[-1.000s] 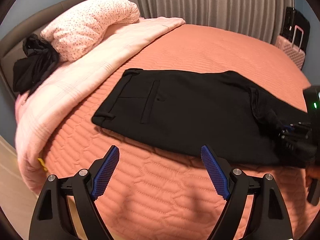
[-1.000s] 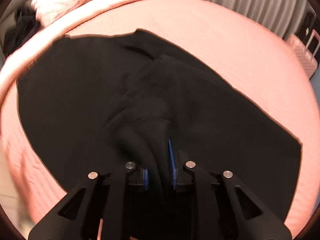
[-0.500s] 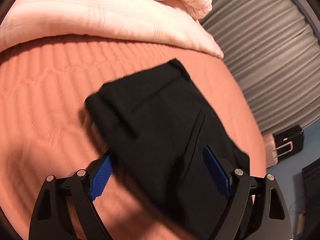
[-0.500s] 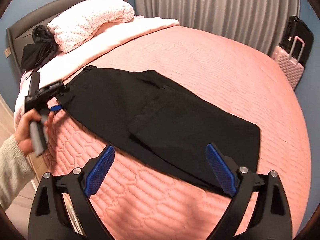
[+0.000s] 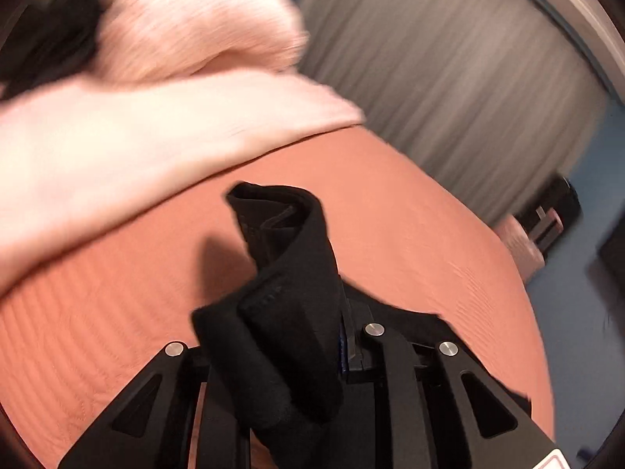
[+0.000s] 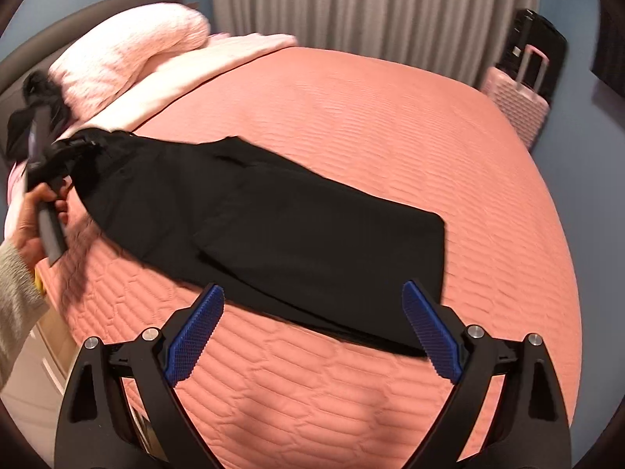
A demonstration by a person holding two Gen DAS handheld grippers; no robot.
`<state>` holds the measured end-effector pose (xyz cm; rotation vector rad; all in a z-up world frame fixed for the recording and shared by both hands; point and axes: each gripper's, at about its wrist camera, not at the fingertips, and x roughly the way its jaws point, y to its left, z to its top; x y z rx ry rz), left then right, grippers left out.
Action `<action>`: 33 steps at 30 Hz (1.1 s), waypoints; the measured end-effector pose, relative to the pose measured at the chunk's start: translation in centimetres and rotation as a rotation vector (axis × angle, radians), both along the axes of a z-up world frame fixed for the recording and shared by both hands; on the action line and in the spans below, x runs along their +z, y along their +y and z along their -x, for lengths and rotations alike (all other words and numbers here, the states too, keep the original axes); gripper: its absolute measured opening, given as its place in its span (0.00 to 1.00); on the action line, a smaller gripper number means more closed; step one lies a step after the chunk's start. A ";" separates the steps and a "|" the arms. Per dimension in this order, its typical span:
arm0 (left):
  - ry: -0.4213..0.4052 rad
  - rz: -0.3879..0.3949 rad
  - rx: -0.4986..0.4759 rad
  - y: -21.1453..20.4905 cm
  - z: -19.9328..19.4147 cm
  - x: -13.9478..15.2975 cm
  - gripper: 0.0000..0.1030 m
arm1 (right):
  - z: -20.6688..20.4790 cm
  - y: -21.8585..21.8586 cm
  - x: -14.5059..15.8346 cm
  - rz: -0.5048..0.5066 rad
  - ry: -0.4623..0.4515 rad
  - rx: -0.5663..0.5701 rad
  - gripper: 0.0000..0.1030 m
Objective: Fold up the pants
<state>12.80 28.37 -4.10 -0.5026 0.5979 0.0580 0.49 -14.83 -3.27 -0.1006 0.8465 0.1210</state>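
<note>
Left gripper [image 5: 312,336] fingers clenched on black pants [image 6: 273,211] waistband, right gripper [image 6: 312,336] fingers released, pink pillow [image 6: 129,47] far left on bed [image 6: 390,117], pink suitcase [image 6: 515,105] far right

pants [image 6: 273,211]: 1 | tools: 2 | pillow [image 6: 129,51]: 1 | suitcases: 2 | bed [image 6: 390,117]: 1

pants [image 6: 281,215] lie across bed [image 6: 390,117], waist end far left, lifted in left gripper [image 5: 312,351]. Right gripper [image 6: 312,336] near, just before pants' near edge. Pillow [image 6: 129,54] on blanket [image 6: 203,66] far left. Suitcase [image 6: 519,105] far right beside bed, curtain [image 6: 371,4] behind.
</note>
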 end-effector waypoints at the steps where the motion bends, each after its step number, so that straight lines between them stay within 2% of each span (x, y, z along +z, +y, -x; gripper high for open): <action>1: -0.027 -0.034 -0.060 -2.3 -0.1 1.9 0.15 | 0.2 -0.9 0.2 -0.007 -0.007 -0.019 0.88; 2: -0.065 -0.084 -0.137 -5.8 0.0 4.3 0.15 | 0.4 -2.0 0.5 -0.017 -0.014 -0.042 0.88; 5: -0.140 -0.216 -0.312 -14.8 0.6 8.8 0.15 | 1.4 -5.1 1.2 -0.037 -0.042 -0.108 0.89; 6: -0.157 -0.245 -0.384 -18.3 1.0 9.8 0.15 | 1.8 -6.2 1.4 -0.048 -0.049 -0.129 0.89; 8: -0.158 -0.245 -0.509 -24.5 1.6 10.1 0.15 | 2.9 -8.6 1.4 -0.072 -0.056 -0.173 0.89; 10: -0.109 -0.238 -0.619 -30.5 1.9 8.6 0.15 | 4.2 -11.2 0.9 -0.100 -0.053 -0.220 0.89; 12: -0.023 -0.240 -0.713 -36.9 2.0 4.8 0.19 | 5.0 -13.2 0.1 -0.124 -0.036 -0.254 0.89; 14: 0.147 -0.243 -0.786 -42.6 2.1 -1.2 0.21 | 5.9 -15.3 -1.3 -0.151 -0.007 -0.287 0.89; 15: 0.270 -0.254 -0.805 -44.9 2.2 -4.3 0.21 | 6.3 -16.3 -1.9 -0.156 0.002 -0.309 0.89; 16: 0.270 -0.270 -0.777 -46.0 3.2 -5.4 0.21 | 6.6 -16.7 -2.2 -0.158 0.005 -0.319 0.89; 17: 0.190 -0.310 -0.751 -46.5 4.4 -5.1 0.22 | 6.9 -17.7 -2.7 -0.164 0.012 -0.332 0.89; 18: 0.164 -0.360 -0.740 -47.1 5.0 -4.9 0.22 | 7.2 -18.4 -3.0 -0.171 0.016 -0.342 0.89; 20: 0.192 -0.420 -0.752 -48.0 4.4 -5.1 0.22 | 7.6 -19.8 -3.7 -0.207 0.022 -0.360 0.89; 23: 0.218 -0.380 -0.767 -47.3 3.0 -5.1 0.23 | 7.6 -20.9 -4.6 -0.226 0.028 -0.384 0.89; 27: 0.225 -0.415 -0.756 -47.6 2.5 -5.3 0.23 | 7.8 -21.7 -4.6 -0.253 0.003 -0.396 0.89; 29: 0.243 -0.388 -0.719 -48.1 2.7 -5.1 0.23 | 7.6 -21.7 -4.7 -0.250 0.004 -0.395 0.89; 31: 0.260 -0.332 -0.693 -47.9 2.6 -3.7 0.23 | 7.8 -22.0 -4.8 -0.251 0.004 -0.393 0.89; 33: 0.233 -0.326 -0.731 -47.9 4.1 -2.1 0.25 | 7.9 -22.0 -4.6 -0.248 0.005 -0.388 0.89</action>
